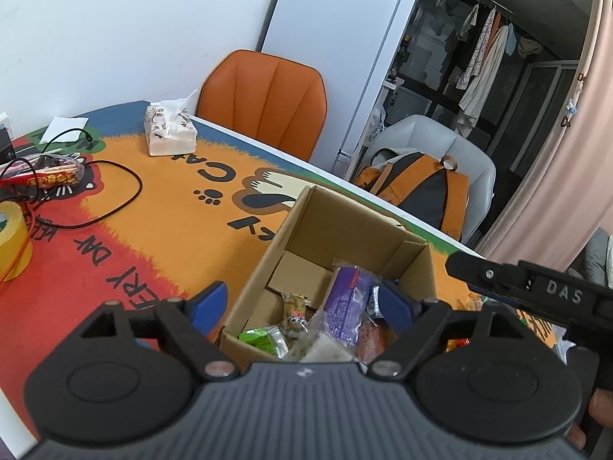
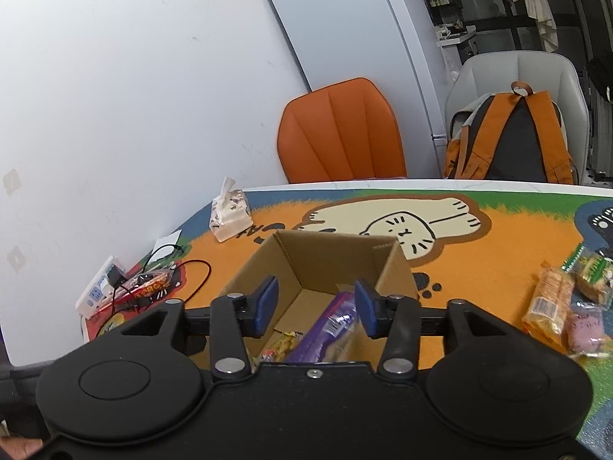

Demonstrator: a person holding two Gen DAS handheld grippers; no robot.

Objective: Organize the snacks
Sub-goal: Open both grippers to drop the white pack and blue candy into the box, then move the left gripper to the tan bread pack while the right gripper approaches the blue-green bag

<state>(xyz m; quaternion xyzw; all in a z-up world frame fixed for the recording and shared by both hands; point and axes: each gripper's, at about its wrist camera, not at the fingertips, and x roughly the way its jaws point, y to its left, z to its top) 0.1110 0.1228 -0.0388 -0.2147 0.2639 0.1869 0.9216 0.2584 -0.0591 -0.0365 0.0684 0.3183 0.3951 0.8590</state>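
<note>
An open cardboard box point(image 1: 345, 230) point(image 2: 325, 257) stands on the cat-print tablecloth. Inside lie a purple packet point(image 1: 346, 303) point(image 2: 329, 326), a green packet point(image 1: 260, 339) and several other wrapped snacks. My left gripper point(image 1: 302, 299) hangs over the box's near edge, open wide, with one blue pad outside the left wall and nothing pressed between the pads. My right gripper point(image 2: 316, 303) is open above the box. The purple packet lies below its pads, free of them. More snacks lie on the table to the right: an orange packet point(image 2: 548, 303), a pink one point(image 2: 584, 327) and a green-yellow one point(image 2: 592, 272).
A tissue pack point(image 1: 170, 130) sits at the table's far side. At the left are a yellow tape roll point(image 1: 11, 237), black and red cables point(image 1: 115, 191), a red snack bag point(image 1: 49, 176) and a power strip point(image 2: 99, 291). An orange chair point(image 1: 264, 99) and a grey chair with a backpack point(image 1: 417, 184) stand behind.
</note>
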